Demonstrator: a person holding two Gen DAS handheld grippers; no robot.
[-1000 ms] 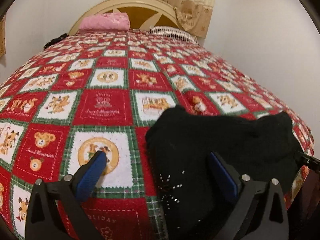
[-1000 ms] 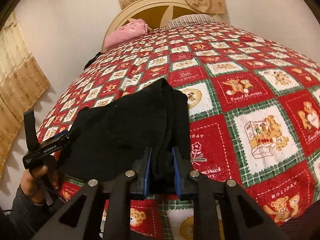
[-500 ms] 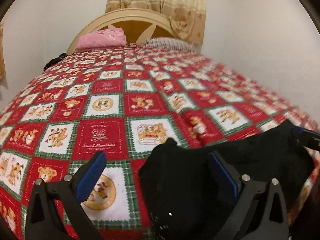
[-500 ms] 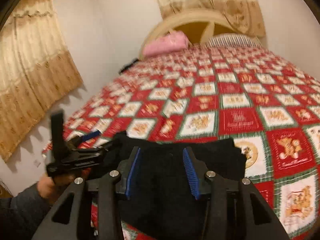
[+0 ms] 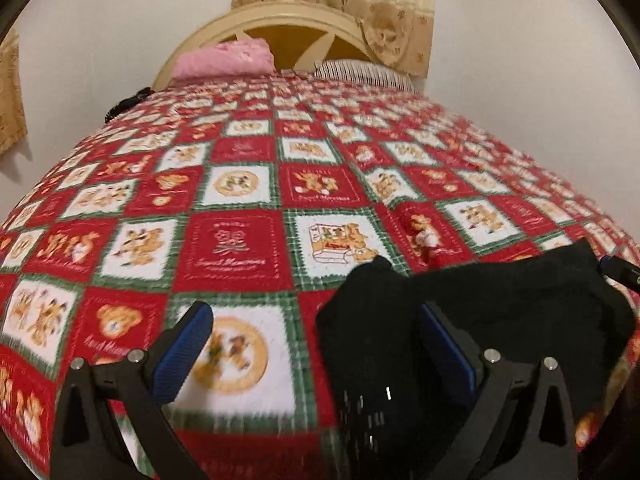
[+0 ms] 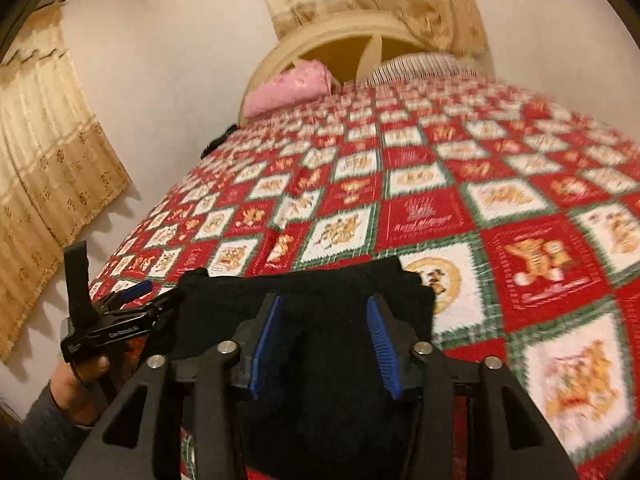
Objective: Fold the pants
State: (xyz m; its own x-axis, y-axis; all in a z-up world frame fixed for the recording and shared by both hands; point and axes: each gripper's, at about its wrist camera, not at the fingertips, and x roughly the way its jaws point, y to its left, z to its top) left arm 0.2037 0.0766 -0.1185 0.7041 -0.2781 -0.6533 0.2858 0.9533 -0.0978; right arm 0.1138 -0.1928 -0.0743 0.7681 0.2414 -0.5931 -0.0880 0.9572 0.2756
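Note:
The black pants (image 5: pixel 500 308) lie folded in a compact bundle near the front edge of the red patchwork quilt (image 5: pixel 232 240). My left gripper (image 5: pixel 316 344) stands wide open over the bundle's left edge, its right finger above the cloth and its left one over bare quilt. In the right wrist view my right gripper (image 6: pixel 324 340) hovers above the pants (image 6: pixel 312 292). Its jaws are opening, with cloth below and between the blue pads (image 6: pixel 264 344), which do not press on it. A hand (image 6: pixel 76 376) holds the left gripper (image 6: pixel 152 300) at the bundle's left end.
A pink pillow (image 5: pixel 224 58) and a striped pillow (image 5: pixel 360 74) lie against the cream headboard (image 5: pixel 288 28). A dark item (image 5: pixel 128 106) sits at the bed's left edge. Curtains (image 6: pixel 48 184) hang on the left wall. The quilt stretches away beyond the pants.
My right gripper let go of the pants' folded edge, its jaws widened, and it drew back a little. The left gripper stayed open and hardly shifted.

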